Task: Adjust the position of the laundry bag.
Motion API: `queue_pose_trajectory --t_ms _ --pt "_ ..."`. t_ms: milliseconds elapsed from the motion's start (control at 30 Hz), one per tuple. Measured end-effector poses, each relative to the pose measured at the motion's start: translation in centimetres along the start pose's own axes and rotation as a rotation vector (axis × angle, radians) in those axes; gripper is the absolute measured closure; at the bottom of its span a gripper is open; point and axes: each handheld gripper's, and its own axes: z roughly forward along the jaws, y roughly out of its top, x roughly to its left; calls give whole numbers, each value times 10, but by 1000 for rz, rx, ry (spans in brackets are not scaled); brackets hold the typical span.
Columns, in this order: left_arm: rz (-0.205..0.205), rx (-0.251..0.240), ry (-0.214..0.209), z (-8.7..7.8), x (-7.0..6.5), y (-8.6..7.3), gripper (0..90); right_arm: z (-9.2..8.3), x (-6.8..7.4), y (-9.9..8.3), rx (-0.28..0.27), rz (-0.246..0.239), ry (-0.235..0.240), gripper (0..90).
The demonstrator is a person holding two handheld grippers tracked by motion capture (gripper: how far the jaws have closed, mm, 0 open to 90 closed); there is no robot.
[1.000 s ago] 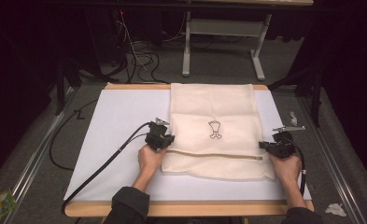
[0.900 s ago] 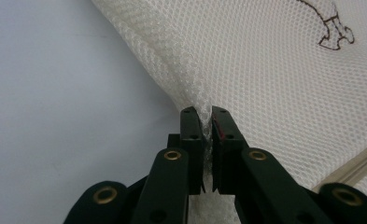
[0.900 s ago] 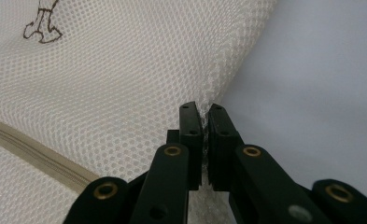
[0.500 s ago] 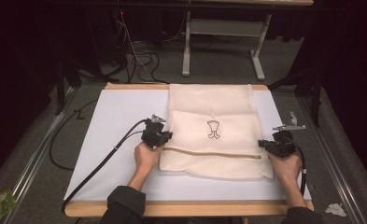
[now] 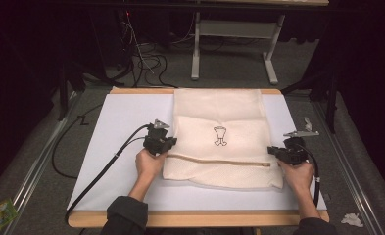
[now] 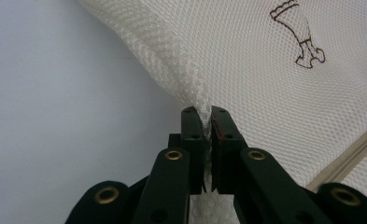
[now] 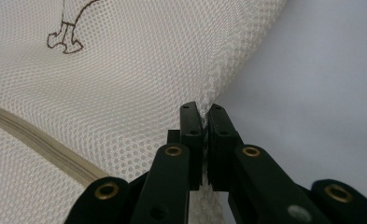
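Observation:
A cream mesh bag with a small dark printed figure and a tan zipper lies on the white table top. My left gripper is shut on the bag's left edge; the left gripper view has the mesh pinched between the black jaws of that gripper and lifted into a ridge. My right gripper is shut on the bag's right edge by the zipper's end; in the right gripper view the mesh is clamped by that gripper.
A black cable trails from the left gripper over the table's left side. The wooden front rim runs near the person's sleeves. Behind the table are floor cables and a metal stand. Crumpled paper lies at lower right.
The left hand has moved a little up and away with the bag's left edge, raising the fold there. The right hand has stayed put.

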Motion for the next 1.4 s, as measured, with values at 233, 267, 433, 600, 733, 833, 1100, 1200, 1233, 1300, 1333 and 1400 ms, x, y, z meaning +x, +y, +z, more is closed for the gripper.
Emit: queue_pose_trajectory --t_ms 233,267,433,600,733,833,1100,1200,1233,1300,1333,1400 --pt "-11 -12 4 -8 6 -5 857 5 7 3 0 -11 15 882" --pt "-9 -12 7 -10 7 -6 857 5 9 3 0 -13 16 882" --pt "-6 -21 10 -17 11 -9 857 7 14 3 -6 -22 30 882" --pt "0 -23 17 -21 12 -12 857 8 18 4 -6 -26 39 882" --pt "-2 -31 17 -25 14 -14 857 8 21 4 -11 -26 46 882" --pt "-14 -35 14 -28 16 -16 856 9 24 4 -15 -31 53 882" --pt "-7 -38 25 -39 21 -22 856 7 31 5 -35 -32 82 881" --pt "-6 -38 27 -43 22 -23 856 6 34 5 -43 -38 92 881" --pt "-5 -42 31 -45 22 -24 856 5 35 5 -42 -40 92 881" --pt "-4 -46 36 -47 23 -25 855 4 37 5 -44 -48 96 881" --pt "-5 -46 37 -48 24 -26 855 4 39 5 -48 -48 100 881" --pt "-6 -43 41 -50 24 -28 855 4 41 6 -49 -60 102 881"
